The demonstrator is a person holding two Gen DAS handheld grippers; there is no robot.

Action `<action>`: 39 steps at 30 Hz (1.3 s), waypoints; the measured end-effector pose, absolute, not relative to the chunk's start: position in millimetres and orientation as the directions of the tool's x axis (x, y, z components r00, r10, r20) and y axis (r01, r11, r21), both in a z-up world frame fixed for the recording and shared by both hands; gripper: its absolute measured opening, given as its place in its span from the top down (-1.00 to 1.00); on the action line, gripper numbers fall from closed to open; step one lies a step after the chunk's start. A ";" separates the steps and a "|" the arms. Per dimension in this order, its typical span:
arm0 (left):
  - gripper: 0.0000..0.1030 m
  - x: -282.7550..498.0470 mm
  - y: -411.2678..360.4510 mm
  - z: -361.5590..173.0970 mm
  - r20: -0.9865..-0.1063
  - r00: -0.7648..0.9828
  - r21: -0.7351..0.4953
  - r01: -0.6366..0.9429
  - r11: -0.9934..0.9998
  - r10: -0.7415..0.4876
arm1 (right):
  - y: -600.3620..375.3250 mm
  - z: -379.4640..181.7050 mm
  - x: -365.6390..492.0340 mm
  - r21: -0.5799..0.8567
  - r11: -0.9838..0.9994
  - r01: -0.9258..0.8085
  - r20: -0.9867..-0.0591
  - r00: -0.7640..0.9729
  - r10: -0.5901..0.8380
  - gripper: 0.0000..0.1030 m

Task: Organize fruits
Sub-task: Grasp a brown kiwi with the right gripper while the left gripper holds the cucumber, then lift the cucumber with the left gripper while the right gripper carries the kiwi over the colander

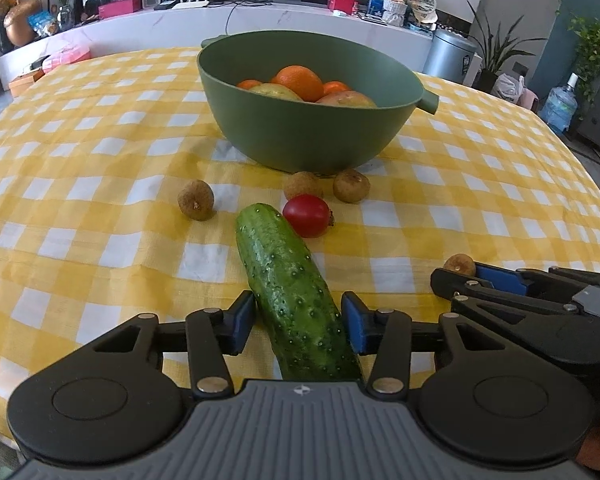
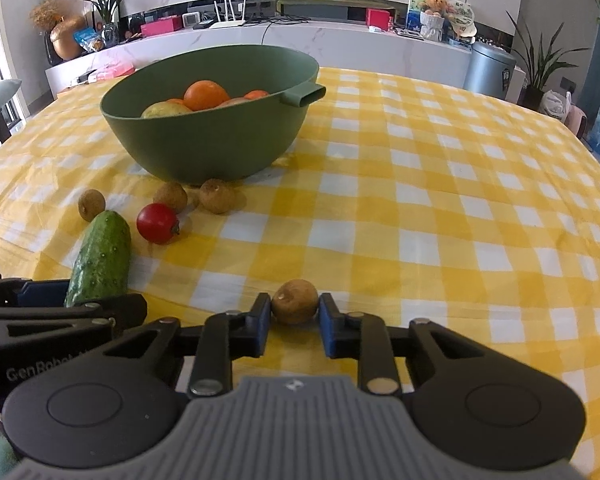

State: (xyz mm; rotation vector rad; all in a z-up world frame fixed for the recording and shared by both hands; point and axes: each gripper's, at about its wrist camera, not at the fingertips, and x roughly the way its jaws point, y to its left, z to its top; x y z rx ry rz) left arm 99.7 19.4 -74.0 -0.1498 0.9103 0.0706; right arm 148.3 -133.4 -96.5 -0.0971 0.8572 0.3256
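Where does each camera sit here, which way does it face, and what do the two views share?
Left wrist: on the left gripper, low over the table, facing the green bowl; its own fingers flank the cucumber, and the right gripper shows at the right edge.
Right wrist: on the right gripper, facing the same way; its fingers flank a small brown fruit, and the left gripper shows at the lower left.
Shared: bowl, cucumber, red tomato, checked tablecloth.

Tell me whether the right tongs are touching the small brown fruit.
Touching. The right wrist view shows the right tongs with both blue pads pressed against the brown fruit.
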 end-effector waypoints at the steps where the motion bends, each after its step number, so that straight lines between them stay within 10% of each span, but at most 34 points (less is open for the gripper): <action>1: 0.00 99.4 19.3 -73.1 -0.791 0.612 -0.099 -0.118 0.988 -0.006 | -133.3 -96.4 148.1 0.046 0.946 -0.320 -0.755 0.609 0.243 0.58; 39: 0.02 95.4 22.2 -75.5 -0.772 0.636 -0.096 -0.131 0.987 0.010 | -130.1 -95.9 147.1 0.079 0.934 -0.348 -0.750 0.596 0.286 0.58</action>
